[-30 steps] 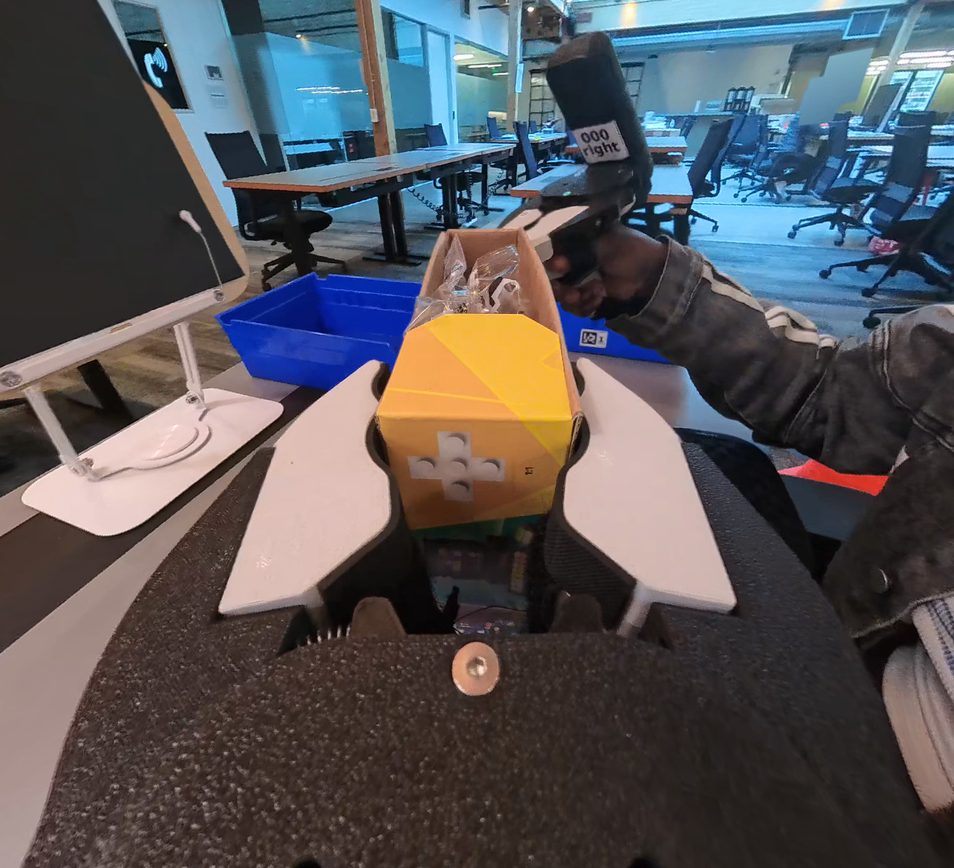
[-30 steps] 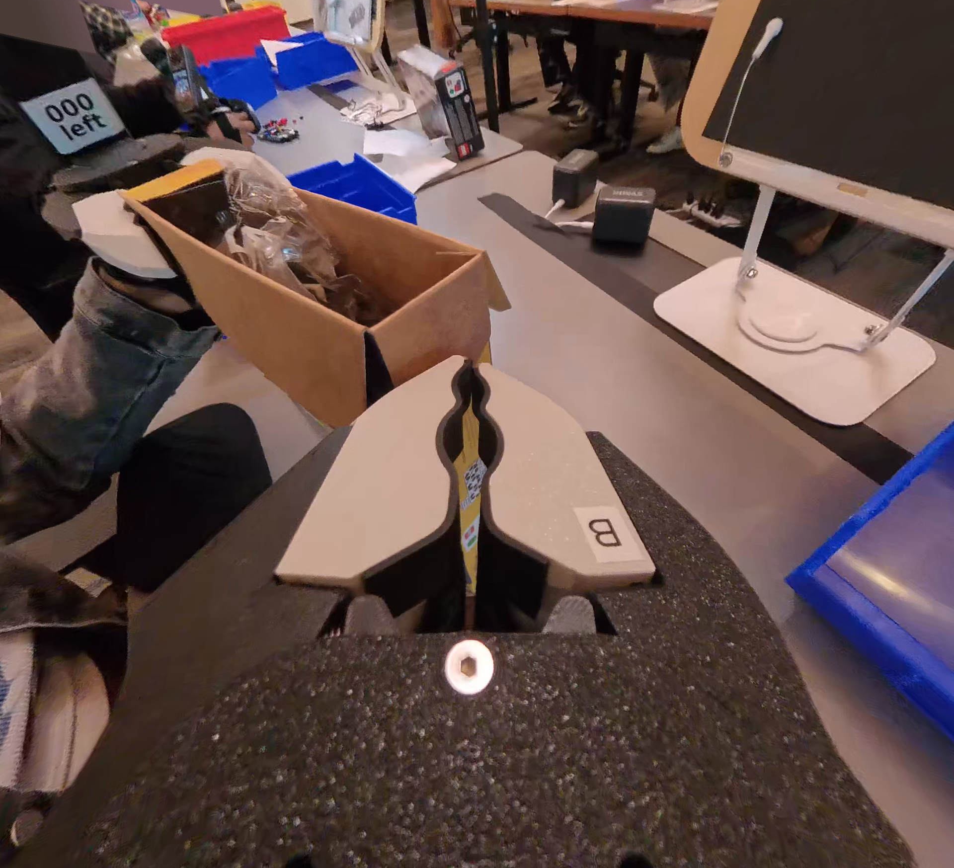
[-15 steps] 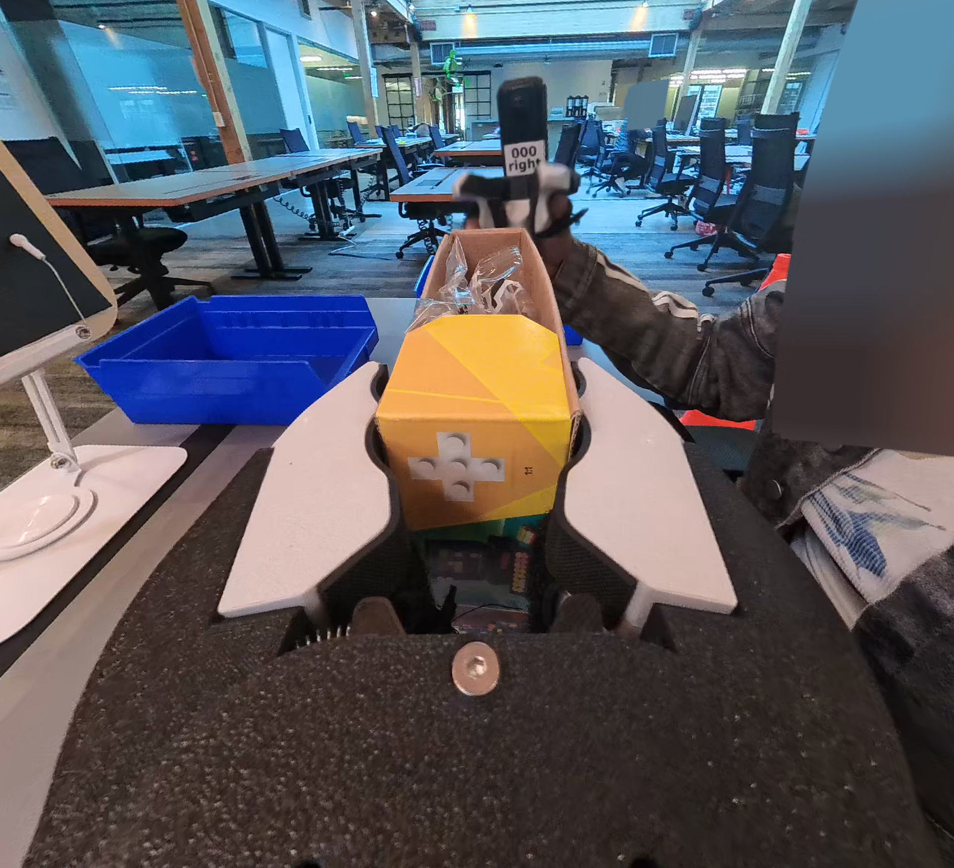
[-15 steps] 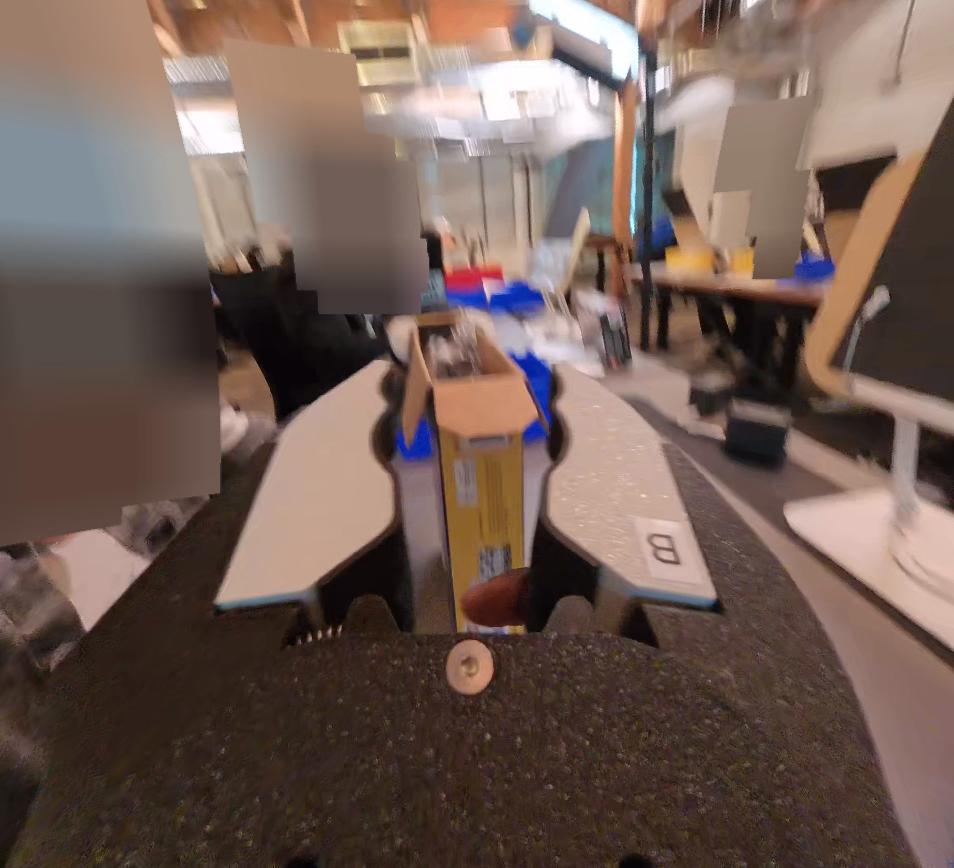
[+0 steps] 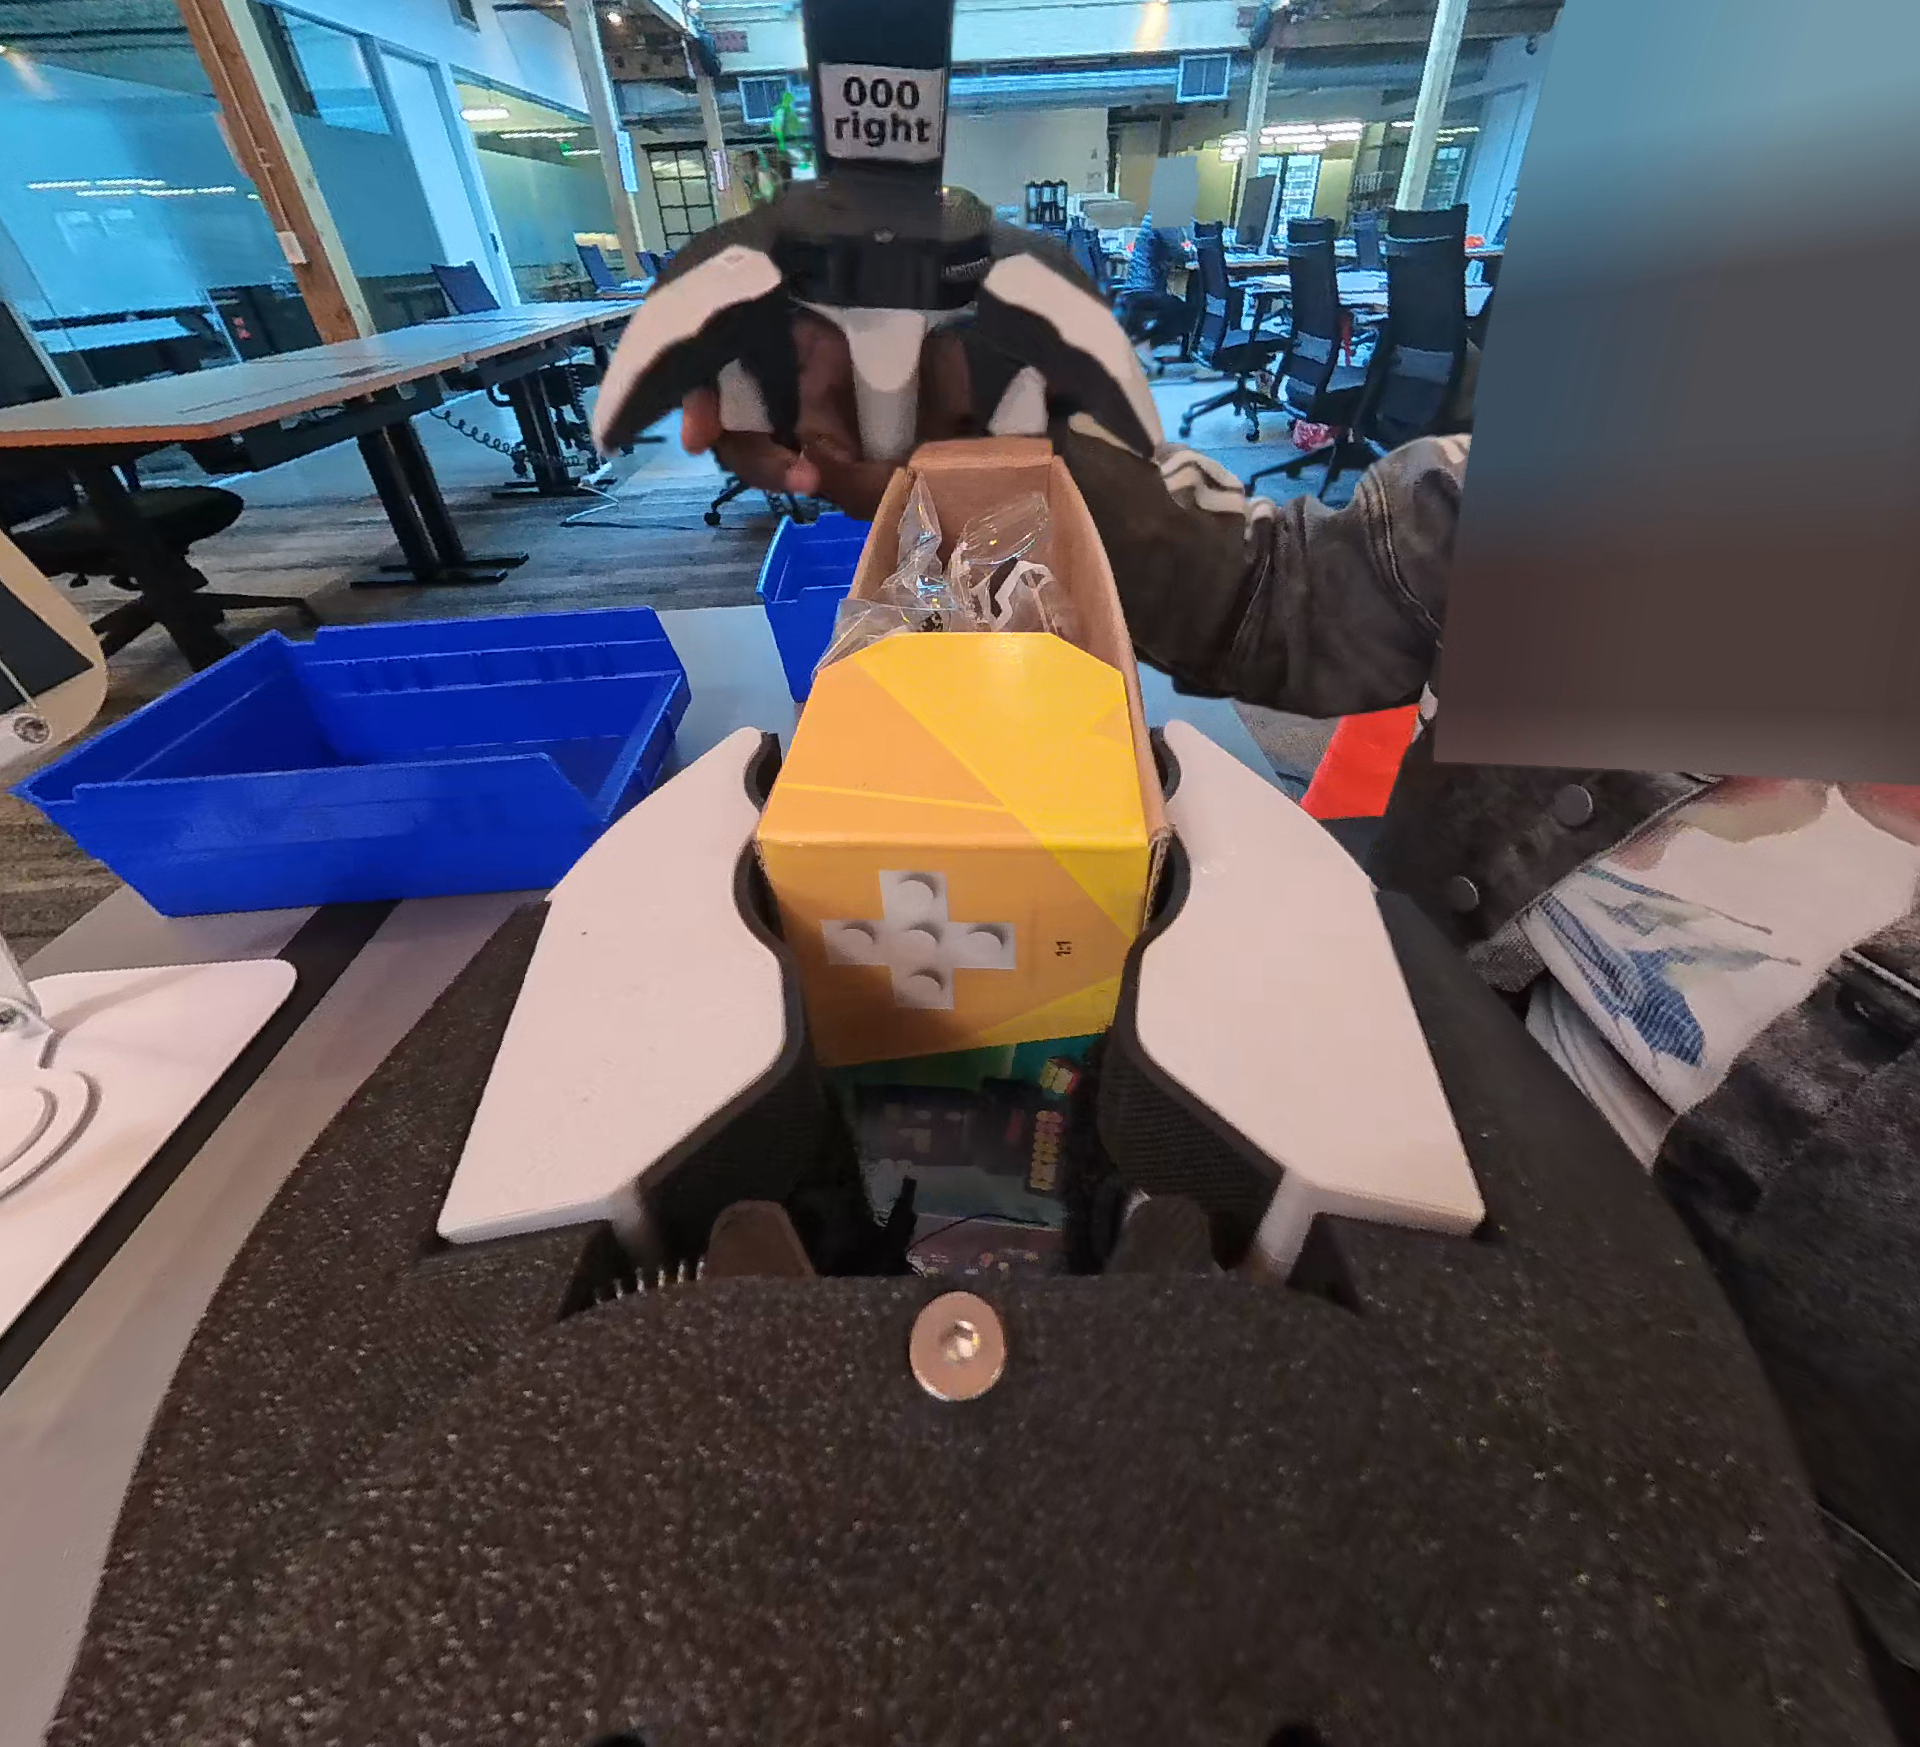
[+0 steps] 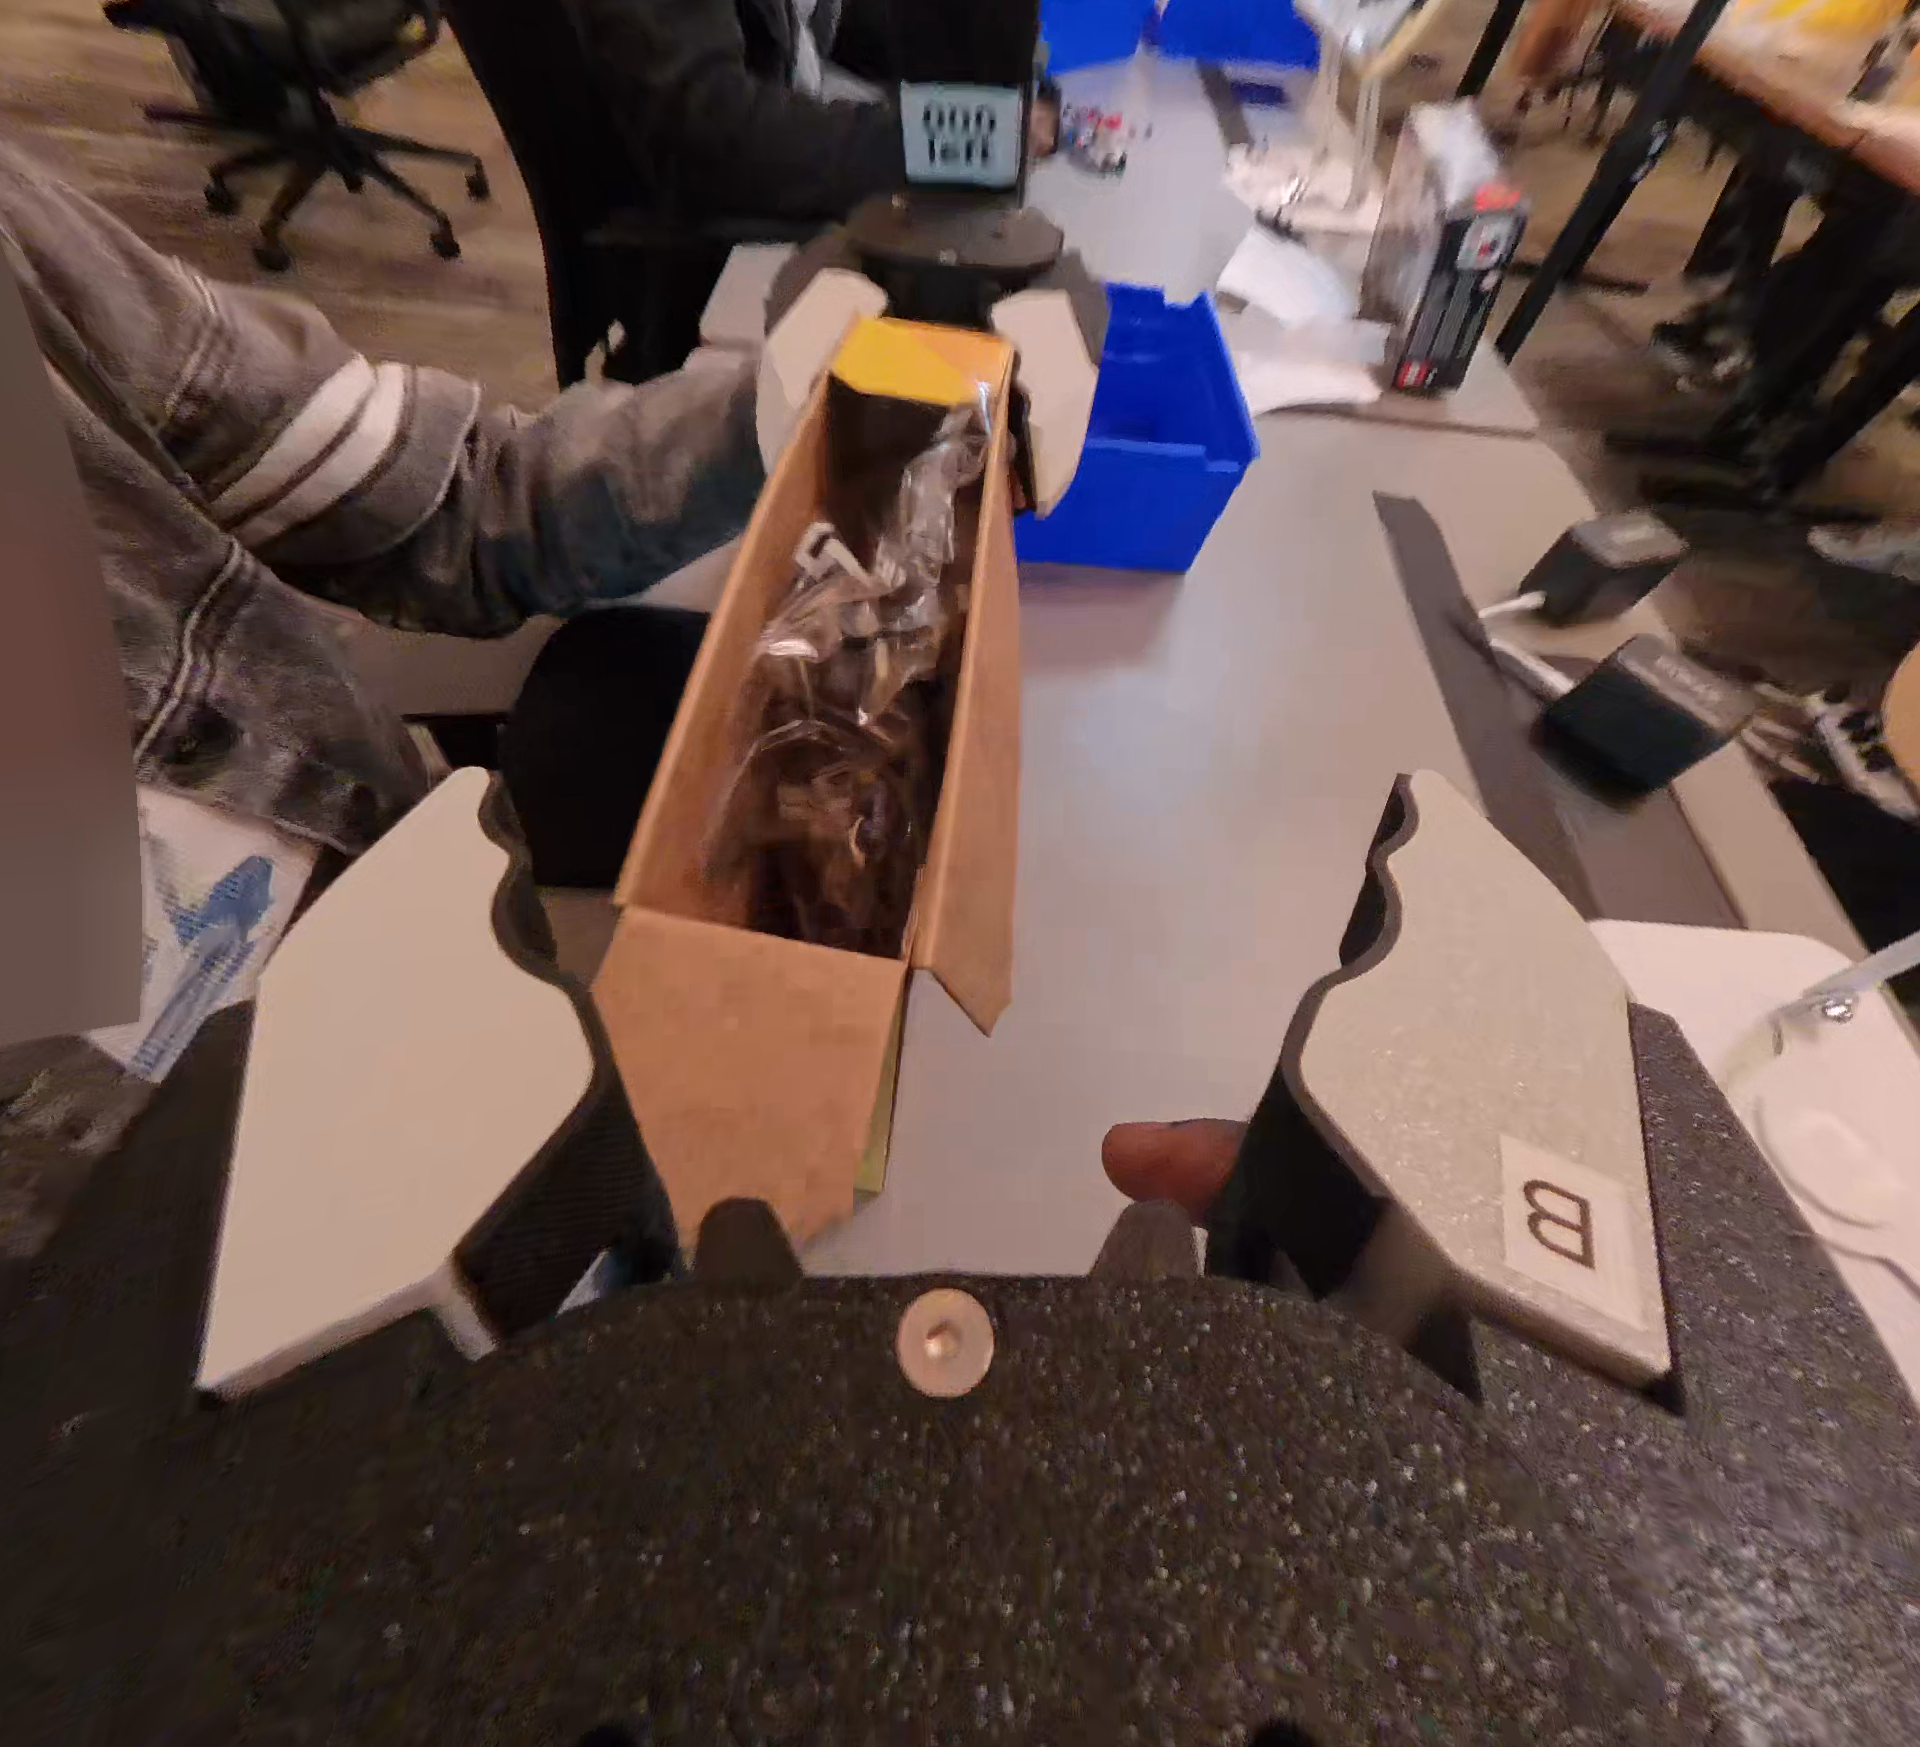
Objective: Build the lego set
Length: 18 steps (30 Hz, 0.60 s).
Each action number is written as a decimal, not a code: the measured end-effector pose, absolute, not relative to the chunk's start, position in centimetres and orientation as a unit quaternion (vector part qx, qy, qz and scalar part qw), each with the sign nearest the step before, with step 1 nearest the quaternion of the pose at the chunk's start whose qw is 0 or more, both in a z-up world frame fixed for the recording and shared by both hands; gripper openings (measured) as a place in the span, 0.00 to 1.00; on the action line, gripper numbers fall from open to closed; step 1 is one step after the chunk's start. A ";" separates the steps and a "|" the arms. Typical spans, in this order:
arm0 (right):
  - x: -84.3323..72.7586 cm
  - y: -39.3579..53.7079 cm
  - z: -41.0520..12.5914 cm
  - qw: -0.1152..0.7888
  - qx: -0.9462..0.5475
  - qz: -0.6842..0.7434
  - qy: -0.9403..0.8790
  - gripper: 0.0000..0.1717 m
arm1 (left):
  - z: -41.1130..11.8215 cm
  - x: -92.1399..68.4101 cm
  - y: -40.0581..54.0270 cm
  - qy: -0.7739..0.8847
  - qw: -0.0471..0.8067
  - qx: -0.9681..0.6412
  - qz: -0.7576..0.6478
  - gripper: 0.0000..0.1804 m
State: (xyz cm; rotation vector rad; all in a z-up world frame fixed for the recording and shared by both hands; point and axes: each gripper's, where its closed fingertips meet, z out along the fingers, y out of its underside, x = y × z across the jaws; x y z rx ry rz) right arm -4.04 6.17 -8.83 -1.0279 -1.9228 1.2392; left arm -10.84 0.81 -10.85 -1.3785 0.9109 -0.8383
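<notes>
A: What does your left tool (image 5: 961, 824) hold now?

B: It holds the yellow end of a long cardboard box (image 5: 956, 824). Both pads press the sides of the box, as before; this grip did not change. The box is open on top, and clear plastic bags (image 5: 951, 570) lie inside it.

A: And the right tool (image 6: 940, 970)?

B: Here is the change. A moment ago its fingers were closed together on a thin yellow flap at the box end. Now they stand very wide and press on nothing. The brown end of the box (image 6: 758, 1063) only sits between them, close to my left finger (image 6: 416, 1022), and the flap (image 6: 961, 980) hangs open.

A: So only one tool carries the box?

B: I think yes. The box is above the grey counter (image 6: 1195, 762), between my two tools, which face each other. A blue bin (image 5: 343, 762) stands on the counter at the left, and a smaller blue bin (image 6: 1143, 450) just behind the far end.
</notes>
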 end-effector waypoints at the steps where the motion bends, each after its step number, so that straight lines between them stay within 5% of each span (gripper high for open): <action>1: -4.4 6.0 -9.6 0.300 -0.394 0.457 -0.739 0.86 | -10.8 -10.9 0.8 0.392 0.602 -0.594 -0.362 0.37; 8: -5.7 5.3 -12.7 0.369 -0.395 0.483 -0.689 0.84 | -10.5 -10.8 1.1 0.370 0.625 -0.582 -0.365 0.37; 11: -5.7 4.1 -11.6 0.404 -0.355 0.520 -0.664 0.59 | -10.5 -10.8 1.0 0.366 0.630 -0.581 -0.363 0.37; 15: -5.7 4.2 -11.5 0.397 -0.359 0.531 -0.657 0.55 | -10.4 -10.6 0.9 0.359 0.635 -0.585 -0.353 0.37; 18: -5.3 3.6 -11.5 0.394 -0.344 0.532 -0.666 0.54 | -10.5 -10.4 0.5 0.374 0.627 -0.604 -0.319 0.47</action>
